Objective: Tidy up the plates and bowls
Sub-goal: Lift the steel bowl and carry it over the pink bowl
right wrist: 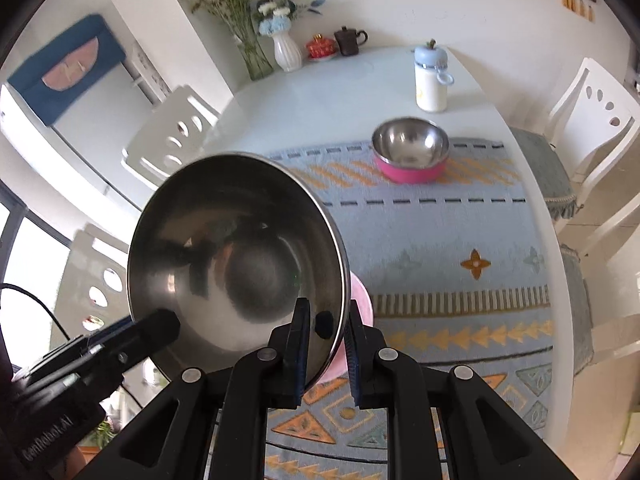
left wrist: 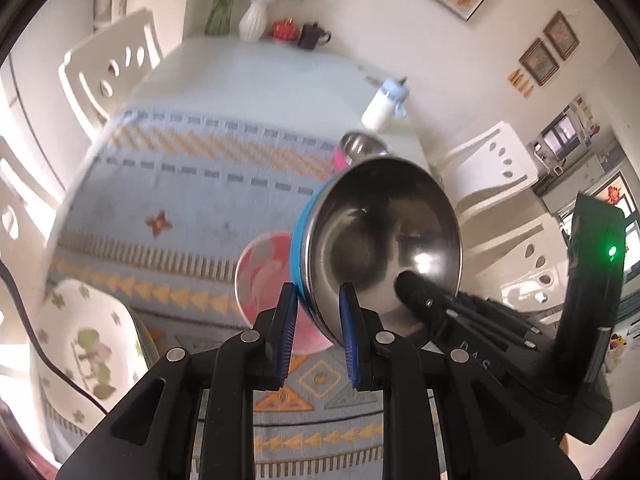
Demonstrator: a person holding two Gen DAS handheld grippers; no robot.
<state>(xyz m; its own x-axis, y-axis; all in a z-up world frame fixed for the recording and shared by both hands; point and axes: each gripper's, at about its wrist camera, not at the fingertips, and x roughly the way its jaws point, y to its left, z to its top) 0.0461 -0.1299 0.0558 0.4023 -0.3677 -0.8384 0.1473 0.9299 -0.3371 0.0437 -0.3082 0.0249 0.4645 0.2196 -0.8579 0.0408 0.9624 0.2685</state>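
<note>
A steel bowl with a blue outside hangs tilted above the table, and both grippers hold it. My left gripper is shut on its near rim, one pad inside and one on the blue wall. My right gripper pinches the opposite rim of the same bowl. Each view shows the other gripper's black finger reaching into the bowl. Below the bowl a pink patterned plate lies on the mat, mostly hidden in the right wrist view. A second steel bowl with a pink outside stands farther back.
A woven blue and orange mat covers the near part of the white table. At the back stand a white bottle, a white vase, a red cup and a dark teapot. White chairs ring the table.
</note>
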